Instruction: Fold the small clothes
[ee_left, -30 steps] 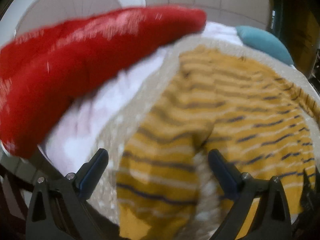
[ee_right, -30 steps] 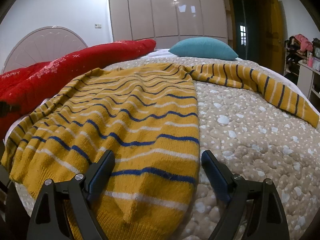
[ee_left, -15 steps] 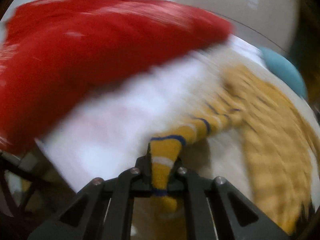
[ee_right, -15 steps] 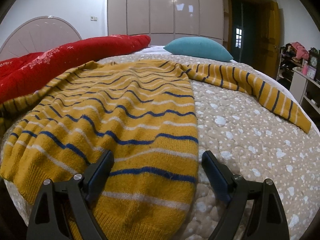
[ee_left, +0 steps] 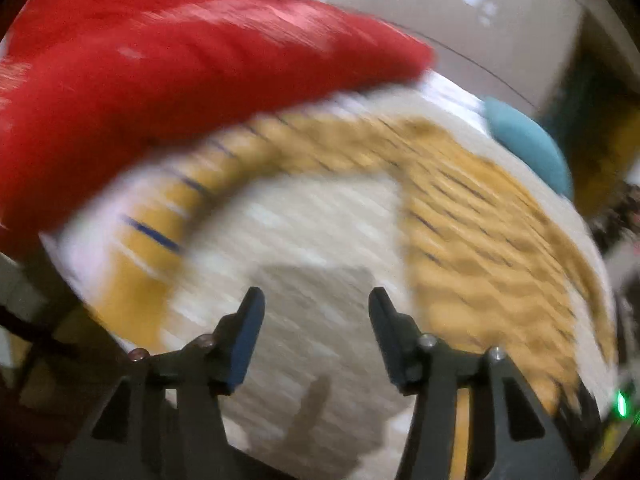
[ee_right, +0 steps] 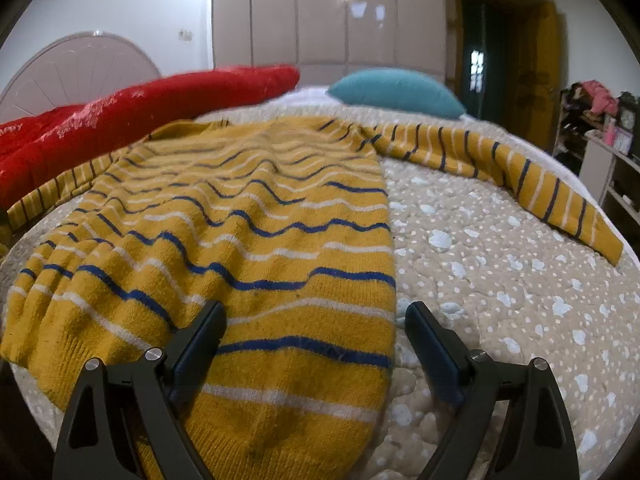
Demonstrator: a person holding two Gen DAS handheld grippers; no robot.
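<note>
1. We see the sweater point(ee_right: 256, 216) lying flat on the bed point(ee_right: 500, 280), body spread, one sleeve out twd the right edge.
2. Left claw point(ee_left: 316, 320): jaws opening, nothing btwn them, only quilt below; view blurred.
3. Right claw point(ee_right: 316, 344): wide, hovering over the sweater's hem, pads not pressing it.
4. Red blanket point(ee_right: 140, 116) and teal pillow point(ee_right: 396, 92) lie at the far side.

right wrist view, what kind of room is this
Most likely a bedroom: a bed with a spotted beige quilt, a curved headboard behind it, a teal pillow, and tall wardrobe doors along the back wall.
</note>
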